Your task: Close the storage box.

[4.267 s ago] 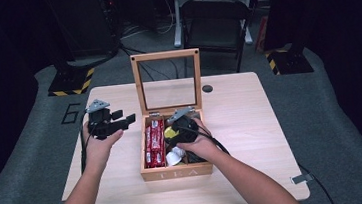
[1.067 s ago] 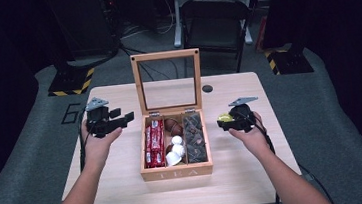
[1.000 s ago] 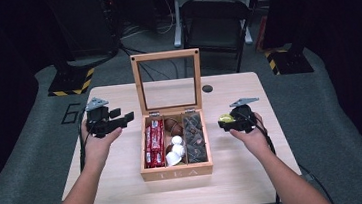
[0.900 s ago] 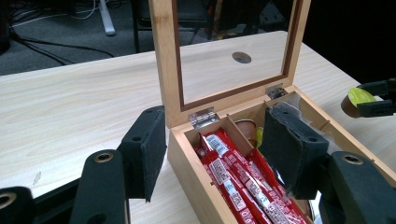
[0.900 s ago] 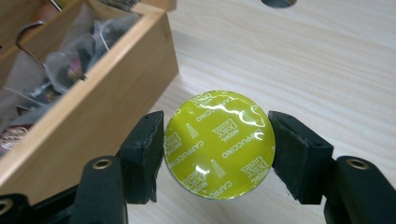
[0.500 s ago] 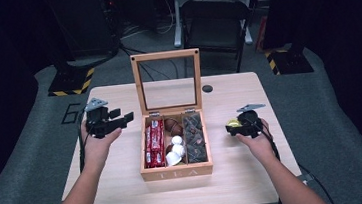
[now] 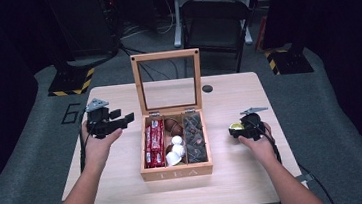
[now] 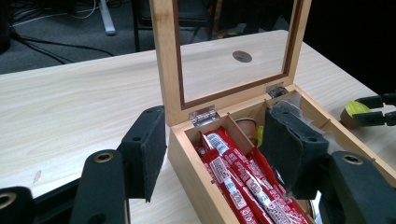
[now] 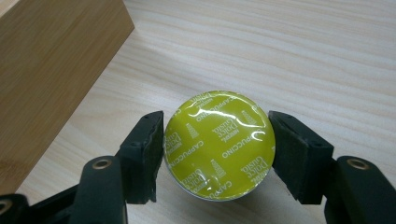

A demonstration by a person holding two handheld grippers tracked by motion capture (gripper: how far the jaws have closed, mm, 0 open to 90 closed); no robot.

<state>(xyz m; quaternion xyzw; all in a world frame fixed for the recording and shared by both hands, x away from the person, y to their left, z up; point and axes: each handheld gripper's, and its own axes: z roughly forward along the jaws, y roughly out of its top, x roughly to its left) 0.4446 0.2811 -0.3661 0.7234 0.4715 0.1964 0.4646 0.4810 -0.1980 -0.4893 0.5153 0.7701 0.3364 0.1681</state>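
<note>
- Wooden tea box, frame centre, lid upright.
- Left gripper, left of box, jaws apart, nothing between them.
- Right gripper, right of box, holds yellow-green capsule.

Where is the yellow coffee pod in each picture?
High view: yellow coffee pod right of the wooden tea box, in the right hand-held gripper.
Left gripper view: far right edge, beyond the box.
Right gripper view: centre, between the pads.
Shared landmark: the wooden tea box.

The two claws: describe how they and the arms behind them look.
Both the left claw and the right claw are black, with two flat black padded jaws on round brass-coloured pivots. A grey three-cornered plate tops each, and a black cable trails back. The forearms are bare, without sleeves.
</note>
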